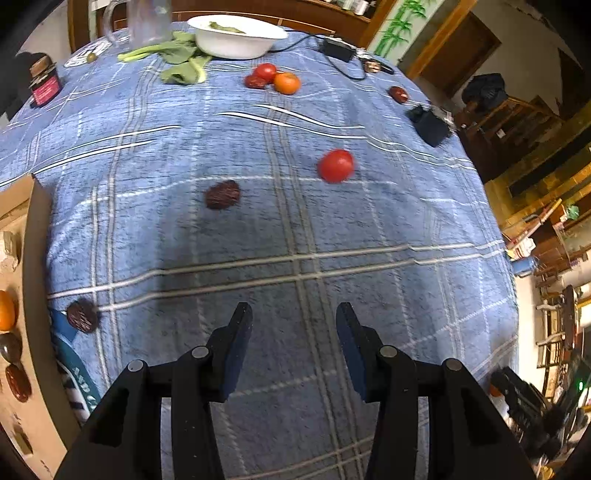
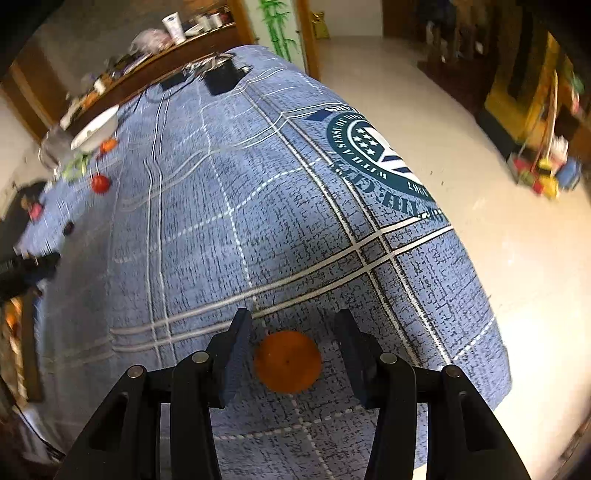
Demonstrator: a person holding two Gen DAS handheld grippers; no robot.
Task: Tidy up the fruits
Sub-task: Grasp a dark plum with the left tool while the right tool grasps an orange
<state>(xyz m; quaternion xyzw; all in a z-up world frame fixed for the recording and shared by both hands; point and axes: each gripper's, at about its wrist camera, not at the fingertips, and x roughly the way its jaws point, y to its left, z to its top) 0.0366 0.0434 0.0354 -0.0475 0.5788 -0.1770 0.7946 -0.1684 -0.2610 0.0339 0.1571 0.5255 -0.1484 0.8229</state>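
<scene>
In the left wrist view my left gripper [image 1: 293, 325] is open and empty above the blue checked tablecloth [image 1: 295, 240]. Ahead lie a red tomato [image 1: 335, 165], a dark red date [image 1: 222, 194] and another date [image 1: 82, 316] at the left. Farther back sit a tomato [image 1: 266, 71], an orange [image 1: 286, 82] and a date [image 1: 399, 94]. A cardboard box [image 1: 33, 295] at the left edge holds an orange [image 1: 5, 310] and dates [image 1: 16, 380]. In the right wrist view my right gripper [image 2: 293, 328] is open around an orange [image 2: 287, 360] on the cloth, fingers apart from it.
A white bowl [image 1: 236, 37], leafy greens [image 1: 181, 59], a glass jug [image 1: 144, 22] and a jar [image 1: 44, 83] stand at the far side. Black devices [image 1: 430, 123] and cables lie at the right. The table edge drops to the floor [image 2: 480, 221] on the right.
</scene>
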